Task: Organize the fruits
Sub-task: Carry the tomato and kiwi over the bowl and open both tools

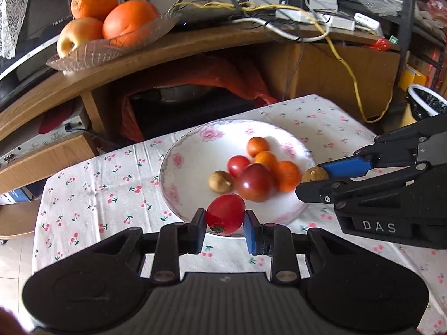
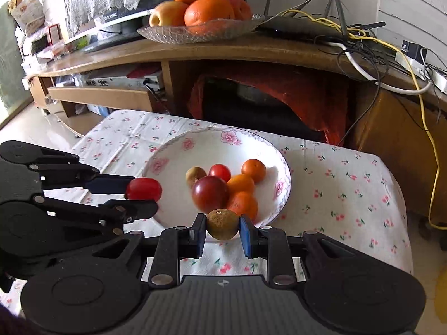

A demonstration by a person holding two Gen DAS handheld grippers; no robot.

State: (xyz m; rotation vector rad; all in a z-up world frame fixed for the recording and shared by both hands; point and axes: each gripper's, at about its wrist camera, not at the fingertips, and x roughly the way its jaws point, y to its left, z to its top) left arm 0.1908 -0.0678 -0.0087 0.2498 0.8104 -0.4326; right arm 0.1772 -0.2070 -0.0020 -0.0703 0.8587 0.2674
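Both grippers loaded, each holding one fruit just over the near rim of the flowered plate [image 1: 178, 162]. Left gripper [image 1: 225, 219] clamped on a red tomato [image 1: 225, 217]; right gripper [image 2: 223, 224] clamped on a small brown round fruit [image 2: 222, 224], possibly a longan, not sure. Pick step looks done for this pair; carry-off seems to be the step in hand. Left on the plate: a dark red tomato [image 2: 210, 194], a smaller red tomato [image 2: 220, 172], three small oranges [image 2: 253, 170] and a second brown fruit [image 2: 195, 175], all bunched and touching. Where the held fruits belong is not evident; the glass dish [image 2: 173, 35] of large oranges and an apple on the wooden shelf behind is one candidate, but no sorting containers show on the bench [image 2: 335, 184]. Next move calls for clearing the rim without knocking the cluster, and keeping the two grippers apart, as they sit close. Fruit undersides hidden by the pads; bench's near edge cut off by gripper bodies; some blur on the plate.
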